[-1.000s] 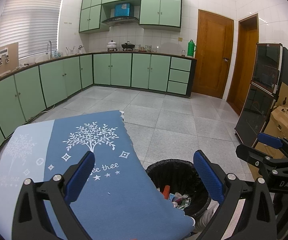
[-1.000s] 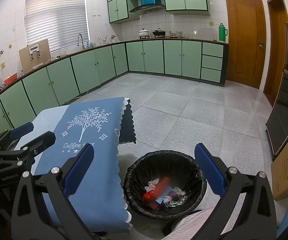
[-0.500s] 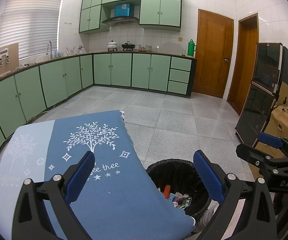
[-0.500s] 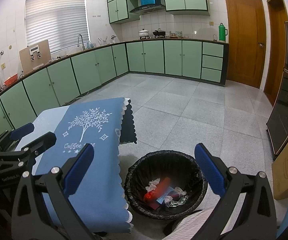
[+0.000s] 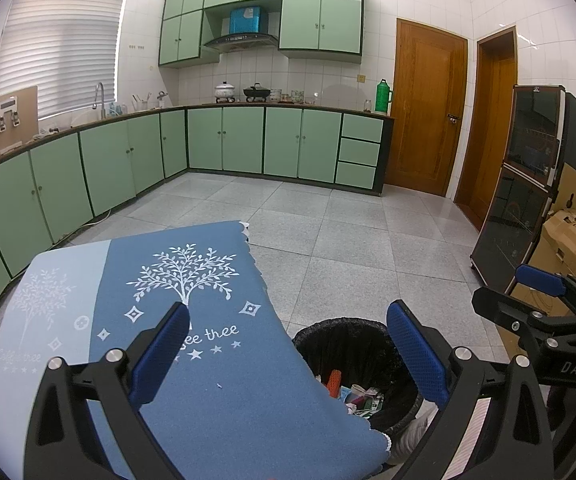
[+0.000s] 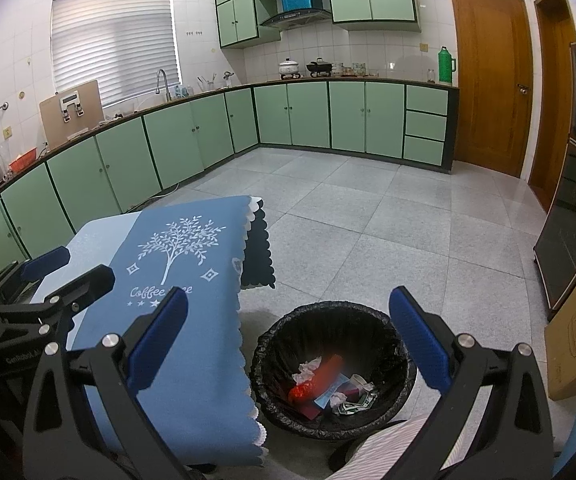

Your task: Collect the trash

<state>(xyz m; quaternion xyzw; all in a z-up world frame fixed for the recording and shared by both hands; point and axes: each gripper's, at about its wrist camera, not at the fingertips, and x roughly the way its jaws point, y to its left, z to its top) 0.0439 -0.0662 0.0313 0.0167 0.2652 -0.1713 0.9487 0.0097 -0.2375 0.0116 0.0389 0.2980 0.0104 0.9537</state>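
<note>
**A:** So we're in the kitchen: the tabletop (image 5: 192, 392) under its blue tree-print cloth looks bare apart from a tiny white speck (image 5: 218, 385). Black-lined trash bin (image 6: 333, 368) sits on the floor just beside the tabletop's edge.

**B:** Yep, and the trash (image 6: 327, 388) is already down in the bin: something red, crumpled paper, wrappers. We'd say collecting is basically done.

**A:** Left hand-held gripper (image 5: 288, 354) is spread wide with nothing in it, hanging over the tabletop corner. Right hand-held gripper (image 6: 288, 338) is the same, wide and empty above the bin.

**B:** Risks? We could snag the scalloped cloth edge and drag it, or clip the bin rim and tip it. The speck's probably too small to pinch.
</note>
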